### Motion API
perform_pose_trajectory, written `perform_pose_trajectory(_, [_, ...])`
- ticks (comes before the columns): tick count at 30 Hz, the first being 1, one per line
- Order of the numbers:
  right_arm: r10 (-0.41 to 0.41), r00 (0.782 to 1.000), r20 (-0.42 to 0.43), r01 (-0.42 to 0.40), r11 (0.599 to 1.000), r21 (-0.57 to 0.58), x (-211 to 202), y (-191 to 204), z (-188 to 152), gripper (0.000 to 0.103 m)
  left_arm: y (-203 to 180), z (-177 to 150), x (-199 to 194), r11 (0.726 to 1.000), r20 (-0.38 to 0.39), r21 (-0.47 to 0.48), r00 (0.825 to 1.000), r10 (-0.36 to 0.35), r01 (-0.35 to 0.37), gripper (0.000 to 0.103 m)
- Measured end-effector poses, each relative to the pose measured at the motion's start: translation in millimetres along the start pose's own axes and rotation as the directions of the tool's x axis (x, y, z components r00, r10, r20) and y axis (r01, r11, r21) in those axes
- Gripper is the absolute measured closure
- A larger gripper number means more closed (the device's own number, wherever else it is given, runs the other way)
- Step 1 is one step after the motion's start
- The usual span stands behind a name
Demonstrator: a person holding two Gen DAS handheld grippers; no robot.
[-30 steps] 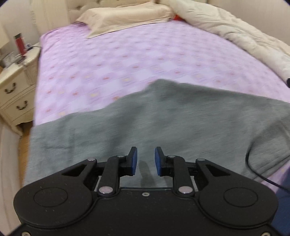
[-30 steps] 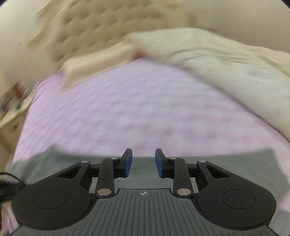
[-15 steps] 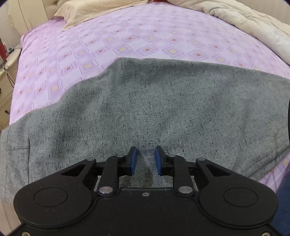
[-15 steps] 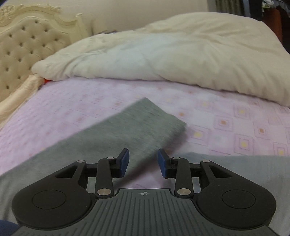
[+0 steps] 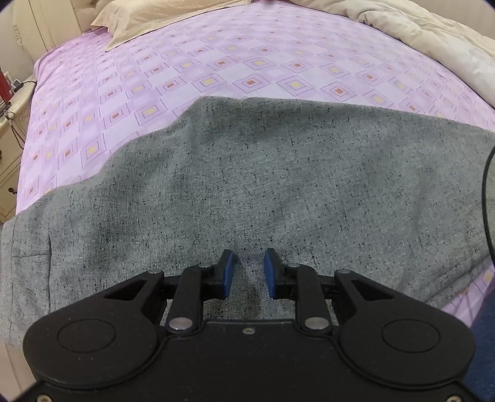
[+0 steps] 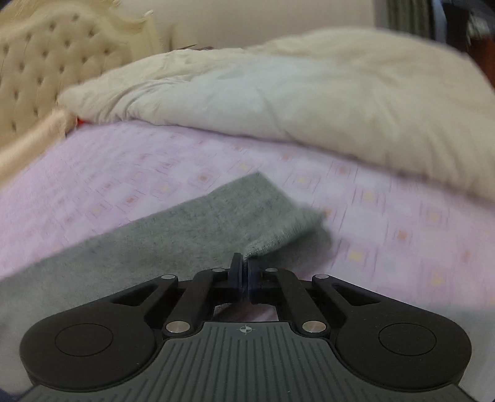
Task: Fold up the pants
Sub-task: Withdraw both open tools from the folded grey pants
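Your right hand-held gripper (image 6: 246, 272) has just snapped closed on the hem corner of the pants (image 6: 191, 228). Half a second ago its jaws stood apart over that leg end; now the pads pinch grey knit between them, and the cloth tents up from the corner. Looks like the grasp step of a fold, lift and carry-over not yet begun.

Your left hand-held gripper (image 5: 249, 272) holds a narrow gap, nothing between the pads, hanging just over the pants (image 5: 278, 173). It has dropped closer to the fabric since a second ago; jaws unchanged. Probably needs its own pinch before you lift, or the fold goes skewed.

The pants lie flat across the near edge of the bed, one leg running out toward the duvet side.

Beyond: purple diamond-print sheet (image 5: 247, 71), cream pillow (image 5: 161, 15) at the head, bunched cream duvet (image 6: 309, 102) along the far side, tufted headboard (image 6: 55, 62), nightstand (image 5: 9, 136) at the left. The right view is motion-blurred.
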State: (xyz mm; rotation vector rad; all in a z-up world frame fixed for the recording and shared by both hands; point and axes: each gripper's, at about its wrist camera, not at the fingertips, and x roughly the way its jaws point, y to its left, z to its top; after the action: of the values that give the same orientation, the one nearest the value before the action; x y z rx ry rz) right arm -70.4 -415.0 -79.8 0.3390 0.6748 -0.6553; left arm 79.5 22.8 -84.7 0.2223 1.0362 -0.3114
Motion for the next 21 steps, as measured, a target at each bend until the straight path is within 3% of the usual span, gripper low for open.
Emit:
perform_pose_trajectory(4, [-0.037, 0.998, -0.056, 0.037, 0.999, -0.013, 18.6, 1.3, 1.6, 0.1, 3.7, -0.6, -0.3, 1.0, 0.0, -0.008, 1.0, -0.014, 0.014, 0.07])
perform_pose_trajectory(7, [-0.032, 0.999, -0.017, 0.032, 0.999, -0.007, 10.4, 6.1, 1.1, 0.099, 4.9, -1.9, -0.3, 1.0, 0.005, 0.002, 1.0, -0.013, 0.013, 0.07])
perform_pose_trajectory(10, [0.0, 1.0, 0.012, 0.0, 0.999, 0.032, -4.9, 1.2, 9.1, 0.081, 6.6, -2.8, -0.5, 1.0, 0.008, -0.01, 1.0, -0.018, 0.018, 0.07])
perform_pose_trajectory(16, [0.056, 0.989, 0.14, -0.06, 0.998, 0.025, -65.6, -14.6, 49.9, 0.08, 7.6, -2.4, -0.7, 1.0, 0.004, -0.003, 1.0, -0.017, 0.017, 0.069])
perform_pose_trajectory(21, [0.048, 0.961, 0.271, -0.05, 0.999, 0.001, -135.9, -45.0, 96.0, 0.079, 7.2, -1.7, -1.3, 1.0, -0.001, -0.002, 1.0, -0.015, 0.015, 0.069])
